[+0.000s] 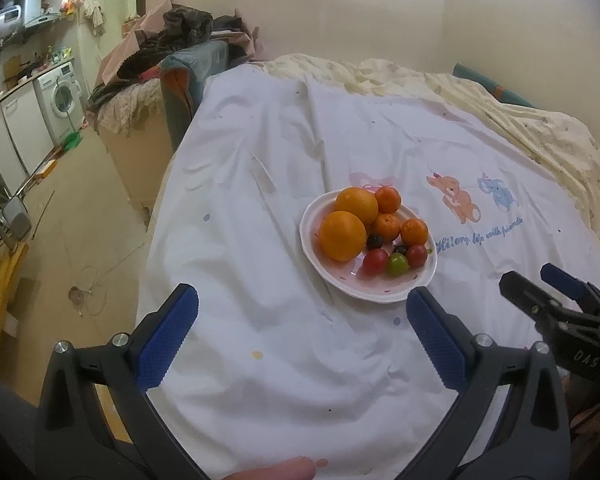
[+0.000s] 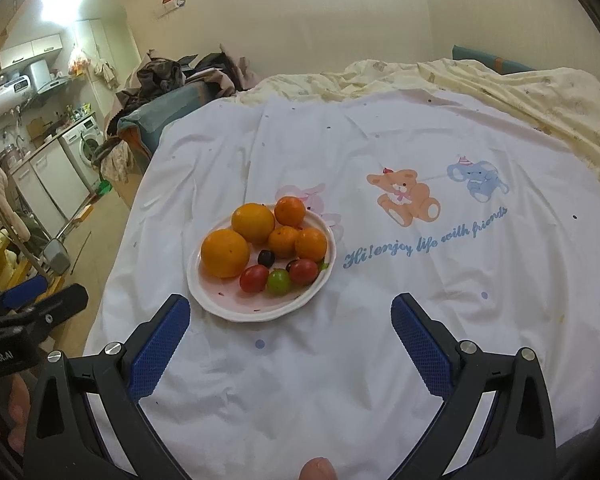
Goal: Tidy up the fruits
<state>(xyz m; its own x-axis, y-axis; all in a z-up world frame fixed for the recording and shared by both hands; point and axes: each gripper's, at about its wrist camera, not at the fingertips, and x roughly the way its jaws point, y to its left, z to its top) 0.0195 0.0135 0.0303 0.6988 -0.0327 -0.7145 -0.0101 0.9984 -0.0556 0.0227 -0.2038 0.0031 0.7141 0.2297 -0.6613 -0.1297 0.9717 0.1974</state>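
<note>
On the white printed sheet (image 2: 380, 360) that covers the bed, just left of centre in the right wrist view, sits the pale plate (image 2: 236, 308) with every fruit you can see already gathered on it; two large oranges (image 2: 225, 253) lie toward its left and upper side, three small mandarins (image 2: 310, 243) cluster at its upper right, and the cherry tomatoes (image 2: 254, 278) with a dark grape (image 2: 266, 257) rest along its lower right; nothing lies loose on the sheet around it, so as far as these views show, the collecting looks finished, with like fruits already lying together.

Your left gripper (image 1: 302, 304) hangs near the plate's lower edge, just short of it, its fingers (image 1: 166, 336) spread wide with only bare sheet between them; your right gripper (image 2: 290, 312) hovers likewise, its fingers (image 2: 420, 350) released and empty, the plate's lower rim showing between the tips without contact; each gripper also shows at the side of the other's view, well apart from the fruit.

What is left is a judgement: either the job is done and you can draw back, or a second container out of sight awaits a sort by kind; no such container appears, so I cannot tell which; if you reach in again, mind that the round fruits may roll off the shallow rim.
</note>
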